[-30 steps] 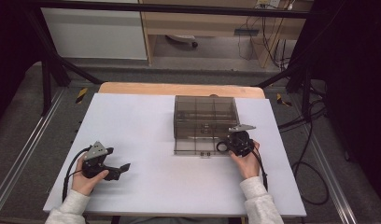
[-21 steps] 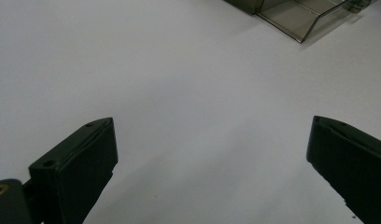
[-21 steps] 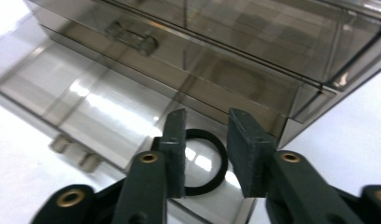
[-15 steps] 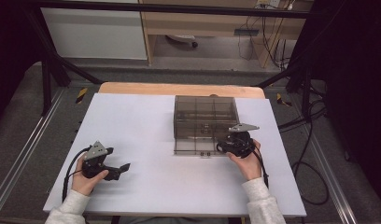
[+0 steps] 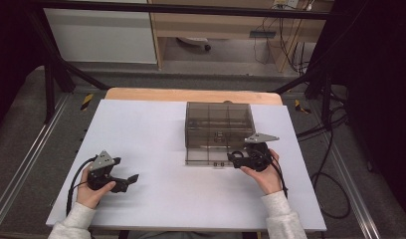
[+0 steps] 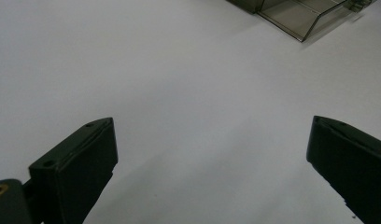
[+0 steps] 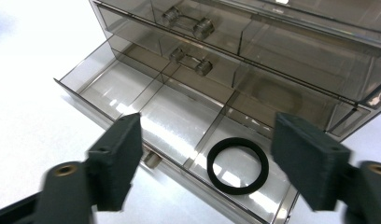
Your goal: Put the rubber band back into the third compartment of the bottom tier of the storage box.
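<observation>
While the bottom drawer stands pulled out, these hazards and contents apply.

Risk, drawer: the right gripper (image 5: pixel 234 159) hangs close over the open drawer (image 7: pixel 132 100); a careless sweep toward the cabinet could catch the drawer's front wall and skew it or shove the whole unit across the table.
Risk, ring: the black rubber ring (image 7: pixel 238 164) lies flat and loose; I judge that a sharp push to shut the drawer could make it slide or ride up on a divider and jam the closing.
Risk, knob: the small clear knob (image 7: pixel 152 159) on the drawer front sits just beside the right gripper's near jaw; a closing pinch aimed low may slip off it.
Right jaws: spread wide, having just been opening, nothing between them; the ring lies below, apart from both pads.
Left jaws: left gripper (image 5: pixel 125 181) spread wide over bare table, holding nothing, well apart from the cabinet.
Container: smoky translucent plastic drawer cabinet (image 5: pixel 218 119) on the white table (image 5: pixel 156 199), upper drawers shut.
Contents, open drawer: three compartments; the ring lies in the one at the end nearest the right gripper's far jaw; the other two look empty.
Contents, upper drawers: nothing certain can be made out through the tinted walls.
</observation>
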Tool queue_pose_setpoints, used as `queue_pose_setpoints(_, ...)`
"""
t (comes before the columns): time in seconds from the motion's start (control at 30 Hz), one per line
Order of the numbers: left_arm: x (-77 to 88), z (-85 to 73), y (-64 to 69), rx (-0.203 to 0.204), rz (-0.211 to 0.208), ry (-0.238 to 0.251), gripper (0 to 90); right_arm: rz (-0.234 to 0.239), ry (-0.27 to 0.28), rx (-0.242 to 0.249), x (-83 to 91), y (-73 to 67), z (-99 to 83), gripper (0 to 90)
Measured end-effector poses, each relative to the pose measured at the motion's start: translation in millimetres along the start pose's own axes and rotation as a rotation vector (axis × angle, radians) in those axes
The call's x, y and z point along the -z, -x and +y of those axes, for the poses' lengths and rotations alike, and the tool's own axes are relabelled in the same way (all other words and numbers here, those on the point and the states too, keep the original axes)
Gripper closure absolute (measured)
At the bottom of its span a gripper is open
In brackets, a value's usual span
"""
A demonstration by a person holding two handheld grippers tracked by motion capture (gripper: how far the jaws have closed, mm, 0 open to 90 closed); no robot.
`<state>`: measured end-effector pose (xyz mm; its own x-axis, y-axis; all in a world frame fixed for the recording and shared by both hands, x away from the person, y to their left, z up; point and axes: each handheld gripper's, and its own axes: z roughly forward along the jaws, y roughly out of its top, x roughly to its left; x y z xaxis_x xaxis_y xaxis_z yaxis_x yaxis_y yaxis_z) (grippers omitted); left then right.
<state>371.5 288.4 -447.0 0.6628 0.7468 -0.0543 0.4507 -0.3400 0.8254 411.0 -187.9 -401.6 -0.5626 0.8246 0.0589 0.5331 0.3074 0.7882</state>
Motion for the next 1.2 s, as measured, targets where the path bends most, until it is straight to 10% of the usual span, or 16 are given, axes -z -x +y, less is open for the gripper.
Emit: queue_pose_setpoints(1.2,-0.2,-0.2,0.3,0.005,-0.006,0.004,1.5,0.029,-0.012,-0.006,7.2,-12.8,-23.0,3.2)
